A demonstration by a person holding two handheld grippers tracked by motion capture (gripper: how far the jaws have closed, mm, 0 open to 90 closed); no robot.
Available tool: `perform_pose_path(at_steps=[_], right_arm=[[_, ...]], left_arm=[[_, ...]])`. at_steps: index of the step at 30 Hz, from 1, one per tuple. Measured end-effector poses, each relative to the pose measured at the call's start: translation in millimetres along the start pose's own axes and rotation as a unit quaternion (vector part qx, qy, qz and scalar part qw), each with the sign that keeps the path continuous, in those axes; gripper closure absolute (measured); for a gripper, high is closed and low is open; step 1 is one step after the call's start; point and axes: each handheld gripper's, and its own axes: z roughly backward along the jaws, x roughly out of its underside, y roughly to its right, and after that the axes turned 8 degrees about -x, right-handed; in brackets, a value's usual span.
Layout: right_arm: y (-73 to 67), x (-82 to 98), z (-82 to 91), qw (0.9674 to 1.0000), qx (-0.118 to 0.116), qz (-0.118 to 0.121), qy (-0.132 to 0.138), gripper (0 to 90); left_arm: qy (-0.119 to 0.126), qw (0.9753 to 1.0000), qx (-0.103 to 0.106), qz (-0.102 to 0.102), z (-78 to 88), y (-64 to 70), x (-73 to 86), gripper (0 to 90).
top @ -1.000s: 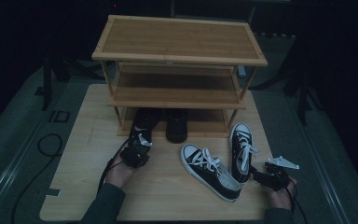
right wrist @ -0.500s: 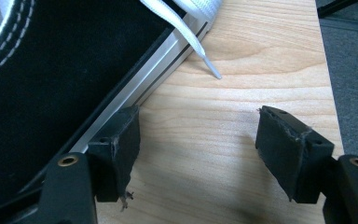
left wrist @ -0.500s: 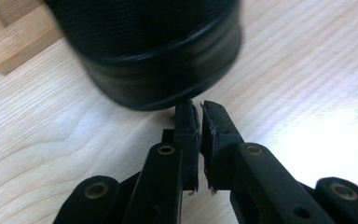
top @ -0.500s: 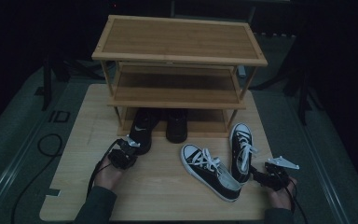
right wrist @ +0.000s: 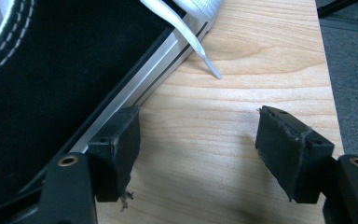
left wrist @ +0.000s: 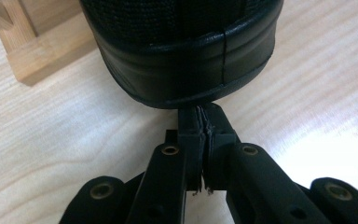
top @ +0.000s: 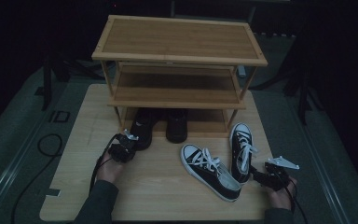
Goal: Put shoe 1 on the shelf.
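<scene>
Two black-and-white sneakers lie out on the wooden table (top: 74, 186) in front of the rack: one sneaker (top: 210, 171) slants across the middle with its toe toward the rack, and the other sneaker (top: 241, 150) lies just to its right, pointing at the rack's right leg, the two touching or nearly so near their heels. A pair of black shoes (top: 161, 126) sits on the lowest level of the shoe rack (top: 179, 58), heels sticking out toward the person. The left gripper (top: 123, 150) sits just behind the heel of the left black shoe; in the left gripper view its jaws are pressed together on nothing, tips right at the rounded heel (left wrist: 182, 56), which reads as nudging that shoe in rather than gripping it. The right gripper (top: 265, 177) rests at the heel end of the right-hand sneaker with its jaws spread wide; in the right gripper view one jaw lies against the white sole edge (right wrist: 135, 88) and a lace end (right wrist: 205, 60) trails on the wood. The black pair looks shelved, so the sneakers are likely next: the right jaws must straddle the heel wall and close before lifting toward a free shelf
</scene>
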Motion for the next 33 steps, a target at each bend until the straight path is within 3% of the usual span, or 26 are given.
perform_pose_path(at_steps=[5, 9, 14, 16, 21, 33], right_arm=[[0.0, 0.0, 0.0, 1.0, 0.0, 0.0, 0.0, 30.4], [0.0, 0.0, 0.0, 1.0, 0.0, 0.0, 0.0, 30.3], [0.0, 0.0, 0.0, 1.0, 0.0, 0.0, 0.0, 30.3], [0.0, 0.0, 0.0, 1.0, 0.0, 0.0, 0.0, 30.3], [0.1, 0.0, 0.0, 1.0, 0.0, 0.0, 0.0, 30.3], [0.1, -0.1, -0.1, 1.0, 0.0, 0.0, 0.0, 30.3]], left_arm=[[0.002, 0.9999, -0.007, 0.013, -4.5, -4.0, -8.7, 89.5], [0.007, 0.9999, -0.009, 0.011, -5.1, -3.0, -14.2, 89.9], [0.011, 0.9999, -0.006, -0.009, -8.0, 9.2, -26.8, 90.0], [0.008, 0.9996, -0.002, -0.025, -12.8, 20.0, -34.5, 90.0], [0.006, 0.9993, 0.006, -0.036, -19.5, 33.1, -43.2, 90.0], [-0.005, 0.999, 0.014, -0.041, -24.4, 34.7, -54.7, 90.0]])
